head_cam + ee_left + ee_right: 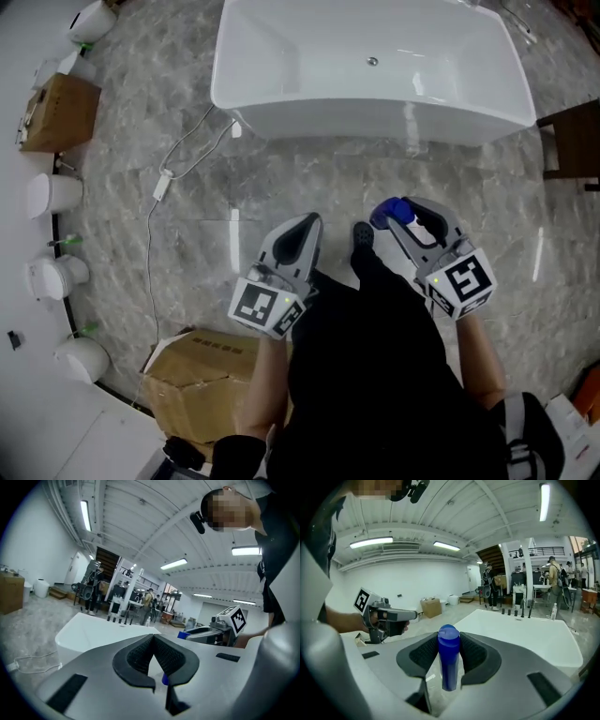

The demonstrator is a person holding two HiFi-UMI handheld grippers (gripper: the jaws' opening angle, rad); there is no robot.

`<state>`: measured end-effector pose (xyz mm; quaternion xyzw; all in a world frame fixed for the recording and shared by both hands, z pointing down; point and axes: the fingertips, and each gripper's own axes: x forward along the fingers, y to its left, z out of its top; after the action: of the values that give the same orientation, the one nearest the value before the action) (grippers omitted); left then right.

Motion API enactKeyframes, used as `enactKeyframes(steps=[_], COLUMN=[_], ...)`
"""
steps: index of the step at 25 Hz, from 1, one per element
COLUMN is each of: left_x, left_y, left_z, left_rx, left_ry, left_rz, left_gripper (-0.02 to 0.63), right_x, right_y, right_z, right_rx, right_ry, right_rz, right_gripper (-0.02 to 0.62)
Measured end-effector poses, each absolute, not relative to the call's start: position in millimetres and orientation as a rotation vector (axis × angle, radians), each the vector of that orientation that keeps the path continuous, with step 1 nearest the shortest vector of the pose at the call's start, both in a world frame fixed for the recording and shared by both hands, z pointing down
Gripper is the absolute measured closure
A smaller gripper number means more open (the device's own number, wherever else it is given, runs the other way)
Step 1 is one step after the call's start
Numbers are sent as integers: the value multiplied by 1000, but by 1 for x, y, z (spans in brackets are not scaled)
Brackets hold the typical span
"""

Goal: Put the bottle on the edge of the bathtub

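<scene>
A blue bottle (390, 213) with a rounded cap is clamped upright between the black pads of my right gripper (405, 214), which is shut on it; in the right gripper view the bottle (449, 660) fills the gap of that gripper (449, 644). The white bathtub (281, 56) stands on the floor ahead of both grippers, its near rim (520, 634) a short way beyond the bottle. My left gripper (307, 225) hangs beside the right one, and its jaws (152, 637) are shut on nothing. The tub (93, 632) also shows past them.
A white cable (173, 169) trails over the marble floor left of the tub. Cardboard boxes sit at far left (61, 112) and near my left leg (202, 380). White fixtures (52, 194) line the left wall. A dark wooden piece (574, 141) stands at right.
</scene>
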<state>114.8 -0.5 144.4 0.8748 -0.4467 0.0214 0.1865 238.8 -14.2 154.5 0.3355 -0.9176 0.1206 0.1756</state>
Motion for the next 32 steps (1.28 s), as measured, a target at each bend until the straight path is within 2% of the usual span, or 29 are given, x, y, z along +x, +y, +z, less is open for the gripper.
enactKeyframes(steps=[9,14,19,26,32], left_x=[95,77,59,51,45], left_y=[-12,-20,-37,-52,-58], left_z=[173,205,267,363,445], left_rx=[2324,2275,2215,2169,2127], left_ry=[-1407,-1419,-1434,-1370,-1230], left_rz=[55,51,45,73,29], left_gripper=[595,595,595,595,595], right_x=[216,196,177,155,135], right_y=[-41,-57,-75,-98,-114], right_z=[226,292,390,515,626], right_rx=[680,572,530,533,481], right_ry=[-2495,-2403,-2275,-2176,-2111], right_rz=[369,402,392,547,500], right_gripper=[454,454,456,454,456])
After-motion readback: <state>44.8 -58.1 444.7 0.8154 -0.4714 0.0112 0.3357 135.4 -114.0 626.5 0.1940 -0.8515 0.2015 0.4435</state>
